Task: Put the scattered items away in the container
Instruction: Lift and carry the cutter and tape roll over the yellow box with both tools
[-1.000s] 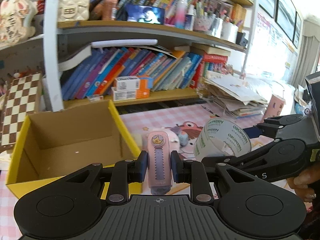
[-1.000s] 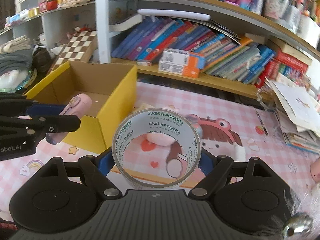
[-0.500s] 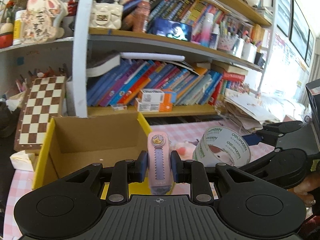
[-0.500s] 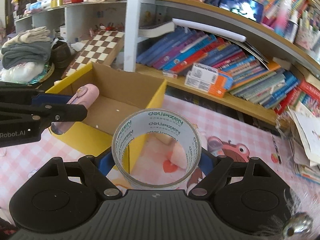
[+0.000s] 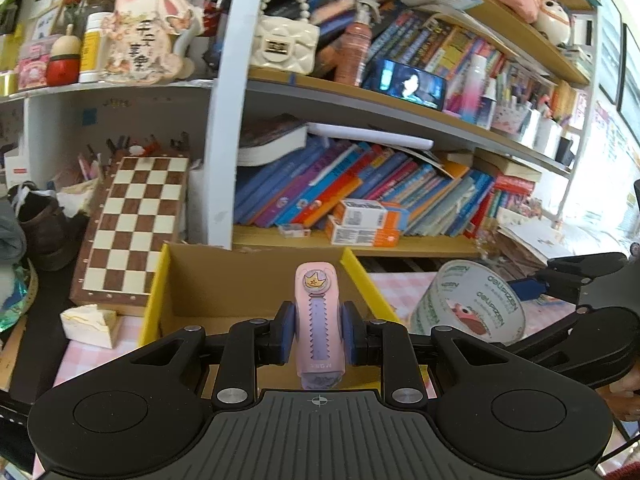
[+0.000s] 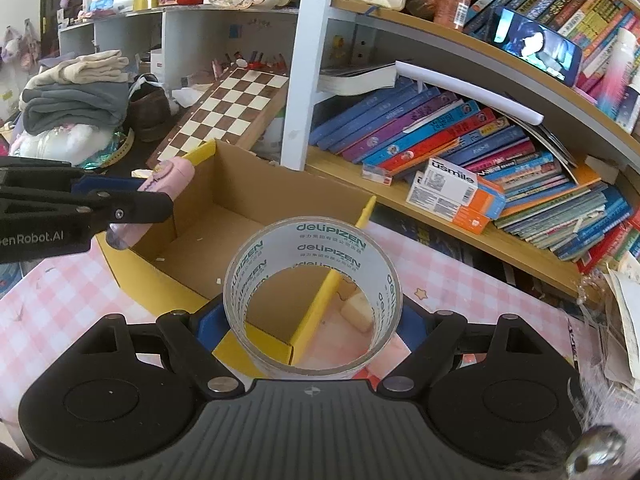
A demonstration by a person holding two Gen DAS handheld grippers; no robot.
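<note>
My left gripper (image 5: 318,334) is shut on a pink utility knife (image 5: 318,316) with a crown sticker, held above the near wall of the yellow cardboard box (image 5: 244,276). In the right wrist view the same pink knife (image 6: 160,196) hangs over the box's left rim (image 6: 200,156). My right gripper (image 6: 312,316) is shut on a clear tape roll (image 6: 312,292) printed "delipizen", poised over the box's near right corner. That roll (image 5: 468,304) appears right of the box in the left wrist view. The box floor shows only small scraps.
A bookshelf with leaning books (image 6: 440,136) and an orange-white carton (image 6: 456,196) stands behind the box. A chessboard (image 5: 136,224) leans at its left. A pale wedge-shaped block (image 5: 90,324) lies left of the box, another (image 6: 358,312) on the pink checked cloth (image 6: 52,292).
Both grippers have moved left and up toward the box with their loads. The box has come from the left of the views to the centre, beneath the knife and tape.
</note>
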